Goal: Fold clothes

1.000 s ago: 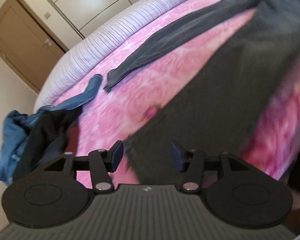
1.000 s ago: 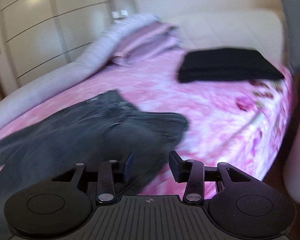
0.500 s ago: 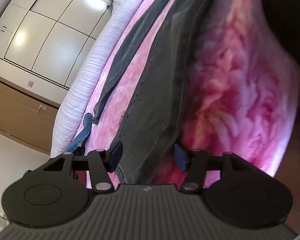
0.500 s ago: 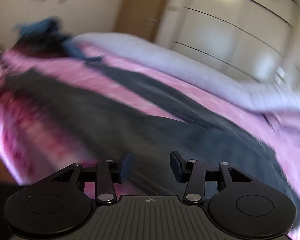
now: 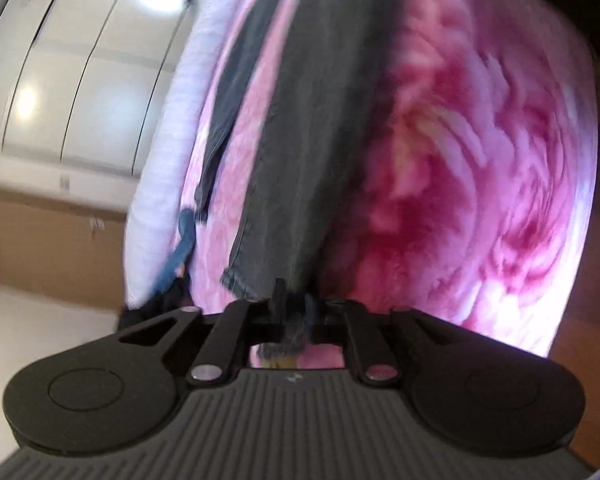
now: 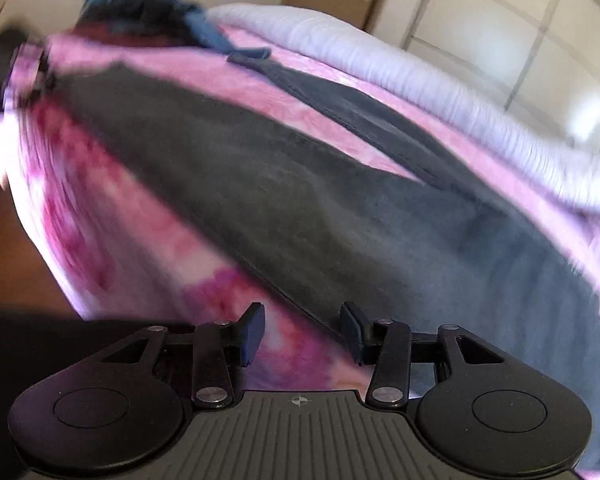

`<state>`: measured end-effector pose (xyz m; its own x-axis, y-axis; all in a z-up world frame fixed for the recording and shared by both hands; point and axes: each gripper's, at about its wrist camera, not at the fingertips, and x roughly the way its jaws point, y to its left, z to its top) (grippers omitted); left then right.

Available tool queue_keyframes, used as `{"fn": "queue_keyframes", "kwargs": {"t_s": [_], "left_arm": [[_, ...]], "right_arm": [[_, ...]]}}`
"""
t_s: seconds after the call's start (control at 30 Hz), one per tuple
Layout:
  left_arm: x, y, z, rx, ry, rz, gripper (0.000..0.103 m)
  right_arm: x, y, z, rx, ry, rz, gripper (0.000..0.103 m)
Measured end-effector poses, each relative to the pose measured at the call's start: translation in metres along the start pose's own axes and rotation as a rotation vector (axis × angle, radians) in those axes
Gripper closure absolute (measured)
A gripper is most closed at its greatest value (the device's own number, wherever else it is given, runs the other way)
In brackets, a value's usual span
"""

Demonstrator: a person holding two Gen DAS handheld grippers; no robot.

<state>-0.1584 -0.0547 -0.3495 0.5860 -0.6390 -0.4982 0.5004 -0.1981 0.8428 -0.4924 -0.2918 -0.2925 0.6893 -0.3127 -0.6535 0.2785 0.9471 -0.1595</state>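
Left gripper closing on blurred grey trousers hem, right gripper apart.

No readable text, labels, brands or numbers in either view. Only a small pale logo-like mark sits on each gripper's ribbed housing, too small and blurred to read.

My left hand-held gripper sits at the bottom centre of the frame, its jaws closing on the hem of the dark grey trousers, with cloth bunched between the pads. The trousers run up the middle of the frame over the pink floral bedspread. At left I see a pale rolled duvet, a blue garment and white wardrobe doors.
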Motion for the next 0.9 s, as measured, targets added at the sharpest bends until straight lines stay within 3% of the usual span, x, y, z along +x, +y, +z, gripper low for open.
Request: {"fn": "queue_keyframes", "kwargs": {"t_s": [0.03, 0.07, 0.17, 0.33, 0.4, 0.53, 0.6, 0.67, 0.83, 0.9], "left_arm": [[-0.006, 0.008, -0.003, -0.06, 0.0, -0.032, 0.079], [-0.012, 0.016, -0.006, -0.12, -0.001, -0.064, 0.077], [-0.024, 0.031, -0.018, -0.238, 0.013, -0.12, 0.077], [-0.04, 0.056, -0.024, -0.377, 0.024, -0.083, 0.077], [-0.037, 0.066, -0.013, -0.416, 0.016, -0.06, 0.077], [-0.019, 0.075, 0.015, -0.449, -0.027, -0.077, 0.075], [-0.004, 0.077, 0.036, -0.439, -0.06, -0.094, 0.075], [0.001, 0.077, 0.057, -0.431, -0.11, -0.113, 0.074], [0.024, 0.079, 0.103, -0.462, -0.213, -0.199, 0.072], [0.035, 0.077, 0.122, -0.482, -0.229, -0.243, 0.073]], "right_arm": [[-0.006, -0.008, 0.004, 0.047, -0.037, 0.013, 0.057], [-0.012, -0.016, 0.008, 0.094, -0.074, 0.026, 0.057], [-0.018, -0.05, 0.021, 0.172, -0.158, -0.042, 0.057], [0.022, -0.15, 0.045, 0.295, -0.152, -0.243, 0.057], [0.046, -0.191, 0.051, 0.368, -0.13, -0.294, 0.058], [0.125, -0.242, 0.034, 0.499, 0.103, -0.188, 0.058], [0.134, -0.24, 0.033, 0.425, 0.097, -0.187, 0.058], [0.126, -0.243, 0.04, 0.455, 0.086, -0.172, 0.058], [0.101, -0.236, 0.06, 0.429, -0.078, -0.196, 0.058], [0.12, -0.236, 0.058, 0.424, -0.033, -0.173, 0.058]]}}
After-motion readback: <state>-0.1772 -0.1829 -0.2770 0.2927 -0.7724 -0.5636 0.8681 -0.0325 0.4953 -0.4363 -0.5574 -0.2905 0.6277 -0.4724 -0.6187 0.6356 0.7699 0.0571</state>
